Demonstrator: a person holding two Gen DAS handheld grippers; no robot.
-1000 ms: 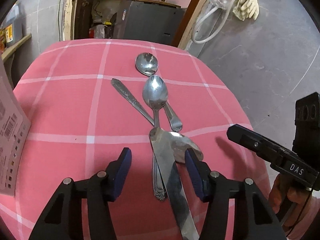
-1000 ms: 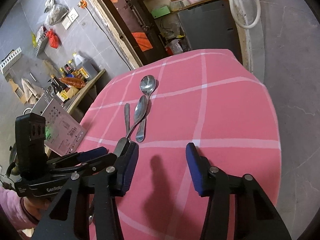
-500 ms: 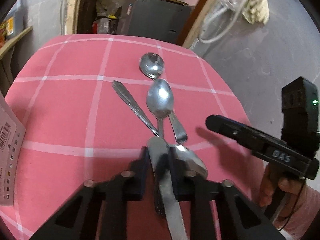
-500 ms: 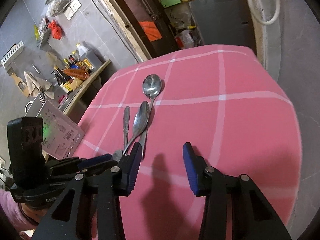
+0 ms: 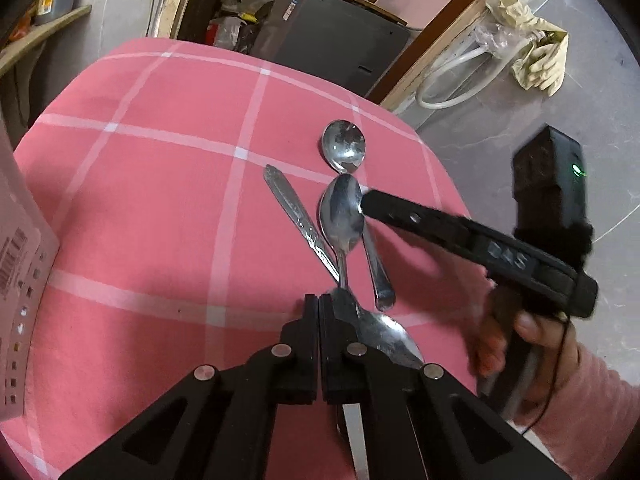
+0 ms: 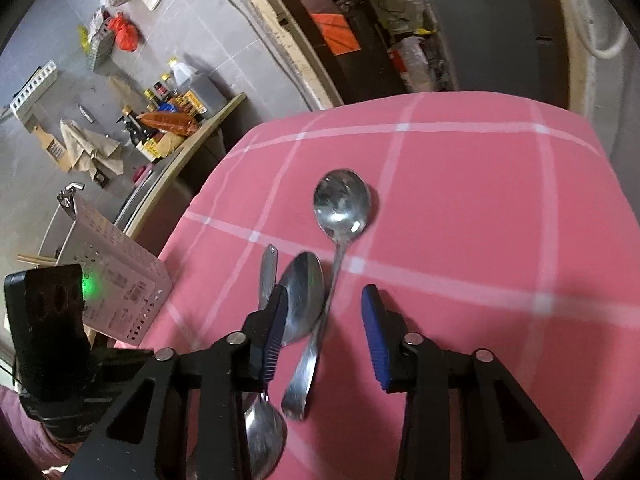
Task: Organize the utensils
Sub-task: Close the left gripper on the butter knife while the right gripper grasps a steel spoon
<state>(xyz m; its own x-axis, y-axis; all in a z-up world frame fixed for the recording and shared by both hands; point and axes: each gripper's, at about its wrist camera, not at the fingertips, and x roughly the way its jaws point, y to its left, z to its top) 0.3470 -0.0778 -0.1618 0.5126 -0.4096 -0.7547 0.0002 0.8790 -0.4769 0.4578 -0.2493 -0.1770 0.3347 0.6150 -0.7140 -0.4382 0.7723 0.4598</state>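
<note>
A worktop [image 5: 152, 184] covered in a pink cloth with white check lines carries a small cluster of steel utensils near its middle. The person holds a black gripper in each hand, both angled down at the cluster.

The left gripper [image 5: 319, 308] has just closed, and its fingers meet with no gap showing. A table knife [image 5: 298, 216] lies with its patterned handle pointing toward the far left corner; its neck sits right against the closed fingers, and a strip of blade shows under the gripper body. Whether the blade is actually pinched cannot be told.

The right gripper [image 6: 324, 300] is partly open – its blue-padded jaws have just been narrowing but press on nothing. Between them lie the slim handle of the far spoon [image 6: 342, 204], whose round bowl points to the far edge, and part of the bowl of the middle spoon [image 6: 302, 296]. The left pad overlaps that bowl's edge.

A third spoon [image 5: 390, 342] rests nearest the front edge, bowl up, touching the knife beside the left gripper.

The right hand [image 5: 532, 344], in a pink sleeve, grips its handle over the right edge. A white perforated box [image 6: 120, 280] stands at the left edge – well apart from the utensils.
</note>
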